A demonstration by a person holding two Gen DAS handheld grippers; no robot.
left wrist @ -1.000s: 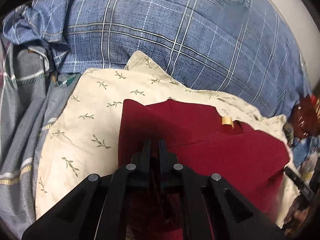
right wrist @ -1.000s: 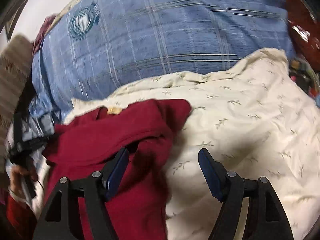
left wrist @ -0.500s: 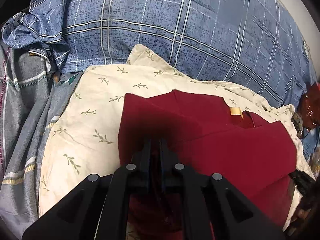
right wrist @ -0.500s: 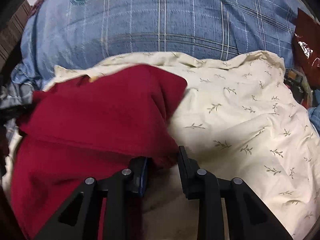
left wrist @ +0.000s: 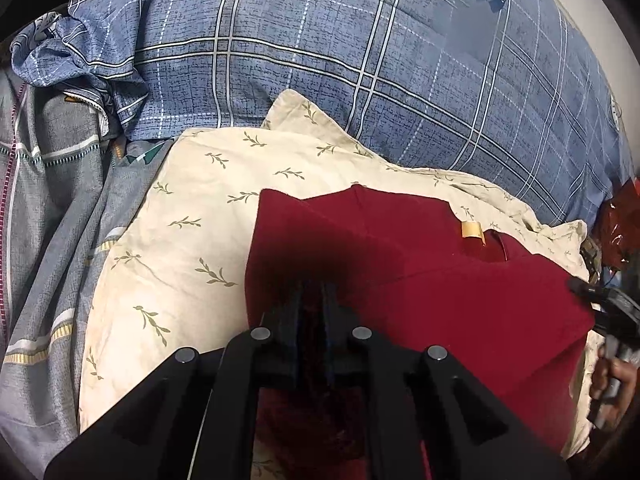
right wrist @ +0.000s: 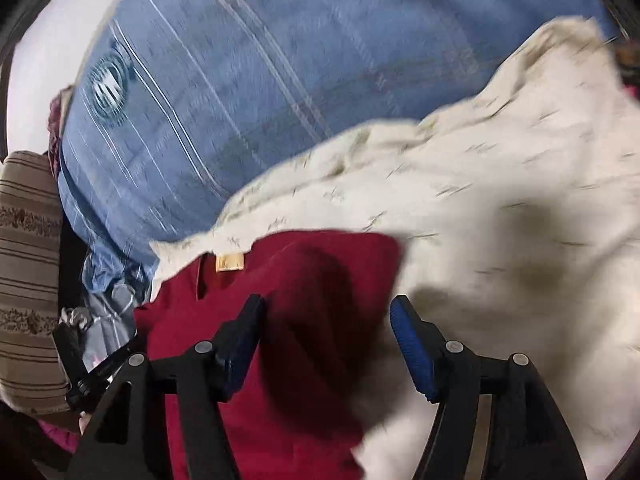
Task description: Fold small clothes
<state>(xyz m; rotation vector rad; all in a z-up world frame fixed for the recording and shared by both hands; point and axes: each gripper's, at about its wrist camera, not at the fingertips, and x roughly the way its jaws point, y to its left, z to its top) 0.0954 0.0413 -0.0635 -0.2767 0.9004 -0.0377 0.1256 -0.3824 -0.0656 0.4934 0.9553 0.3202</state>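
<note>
On the cream cloth (left wrist: 188,216) spread over the blue plaid quilt (left wrist: 400,88) lies the red garment (left wrist: 460,304), partly folded, its tan label (left wrist: 472,229) facing up. The left gripper (left wrist: 312,292) is pinched tight on its near edge. The right gripper (right wrist: 326,320), jaws just reopened, hangs wide above the garment's corner, gripping nothing.
</note>
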